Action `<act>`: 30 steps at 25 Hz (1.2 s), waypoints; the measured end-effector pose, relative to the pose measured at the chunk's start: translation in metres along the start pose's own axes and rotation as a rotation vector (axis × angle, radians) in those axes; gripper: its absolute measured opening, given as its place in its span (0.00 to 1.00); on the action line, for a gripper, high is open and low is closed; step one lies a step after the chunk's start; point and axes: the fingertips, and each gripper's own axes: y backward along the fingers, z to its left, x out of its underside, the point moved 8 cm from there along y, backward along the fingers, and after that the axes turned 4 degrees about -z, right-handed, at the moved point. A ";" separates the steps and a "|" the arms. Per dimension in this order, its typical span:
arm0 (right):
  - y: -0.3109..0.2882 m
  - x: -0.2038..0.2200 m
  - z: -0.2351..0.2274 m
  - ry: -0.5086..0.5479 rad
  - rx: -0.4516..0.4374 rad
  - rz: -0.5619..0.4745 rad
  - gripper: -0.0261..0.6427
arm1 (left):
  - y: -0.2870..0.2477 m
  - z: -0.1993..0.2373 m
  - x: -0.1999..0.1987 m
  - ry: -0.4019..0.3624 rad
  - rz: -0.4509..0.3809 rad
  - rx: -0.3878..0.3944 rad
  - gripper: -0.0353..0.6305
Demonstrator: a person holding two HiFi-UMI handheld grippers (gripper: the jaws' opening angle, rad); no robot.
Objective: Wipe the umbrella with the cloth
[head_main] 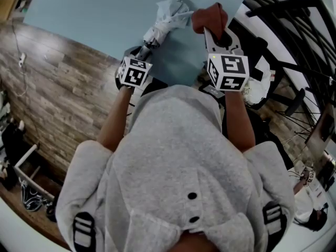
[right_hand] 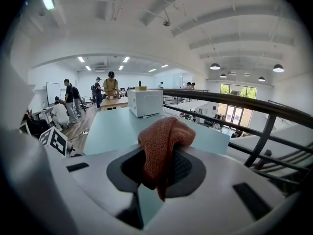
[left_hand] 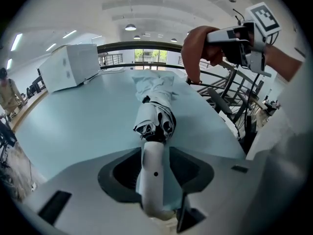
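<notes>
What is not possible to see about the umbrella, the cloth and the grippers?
Head view: the left gripper hides the handle end of the umbrella.
Left gripper view: the umbrella's far tip is lost behind its own crumpled fabric.
Right gripper view: the umbrella is outside the frame; the cloth covers the inner faces of the right gripper.

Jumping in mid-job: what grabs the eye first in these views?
A folded pale grey umbrella lies on the light blue table, its white handle between the jaws of the open left claw, gaps either side. The right claw grips a rust-red knitted cloth, raised right of the umbrella.
</notes>
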 end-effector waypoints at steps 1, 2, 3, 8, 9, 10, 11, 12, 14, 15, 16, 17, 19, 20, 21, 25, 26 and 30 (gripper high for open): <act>-0.002 0.001 0.001 0.001 0.002 0.007 0.16 | -0.002 0.001 0.001 -0.001 0.007 0.003 0.31; -0.004 0.003 0.001 0.003 0.004 0.013 0.16 | -0.004 0.002 0.003 -0.003 0.014 0.006 0.31; -0.006 0.005 0.001 0.005 0.007 0.020 0.16 | -0.006 0.002 0.004 -0.005 0.020 0.008 0.31; -0.019 0.015 -0.001 0.025 0.015 0.062 0.16 | -0.014 0.006 0.009 0.004 0.055 0.017 0.31; -0.021 0.017 -0.001 0.028 0.016 0.070 0.16 | -0.014 0.007 0.009 0.004 0.062 0.019 0.31; -0.024 0.018 0.000 0.031 0.017 0.078 0.16 | -0.015 0.008 0.010 0.003 0.068 0.020 0.31; -0.027 0.021 0.000 0.033 0.017 0.086 0.16 | -0.015 0.009 0.010 0.000 0.071 0.020 0.31; -0.030 0.023 0.000 0.036 0.018 0.095 0.16 | -0.015 0.010 0.009 -0.003 0.072 0.019 0.31; -0.037 0.030 -0.001 0.044 0.020 0.115 0.16 | -0.016 0.010 0.009 -0.004 0.074 0.020 0.31; -0.041 0.034 -0.002 0.048 0.023 0.126 0.16 | -0.016 0.010 0.009 -0.005 0.073 0.022 0.31; -0.046 0.037 -0.003 0.051 0.025 0.138 0.16 | -0.017 0.010 0.008 -0.007 0.071 0.025 0.31; -0.050 0.041 -0.003 0.053 0.026 0.152 0.16 | -0.017 0.010 0.008 -0.011 0.067 0.027 0.31; -0.058 0.049 -0.002 0.059 0.022 0.180 0.16 | -0.017 0.012 0.007 -0.016 0.069 0.030 0.31; -0.062 0.053 -0.001 0.062 0.017 0.193 0.16 | -0.017 0.012 0.008 -0.018 0.072 0.032 0.31; -0.066 0.057 0.000 0.064 0.013 0.206 0.16 | -0.017 0.012 0.008 -0.021 0.075 0.034 0.31; -0.087 0.072 0.004 0.075 -0.003 0.254 0.16 | -0.018 0.014 0.007 -0.025 0.091 0.040 0.31; -0.094 0.077 0.004 0.078 -0.005 0.269 0.16 | -0.018 0.015 0.007 -0.027 0.091 0.040 0.31; -0.113 0.093 0.003 0.048 -0.018 0.308 0.16 | -0.019 0.014 0.007 -0.025 0.099 0.041 0.31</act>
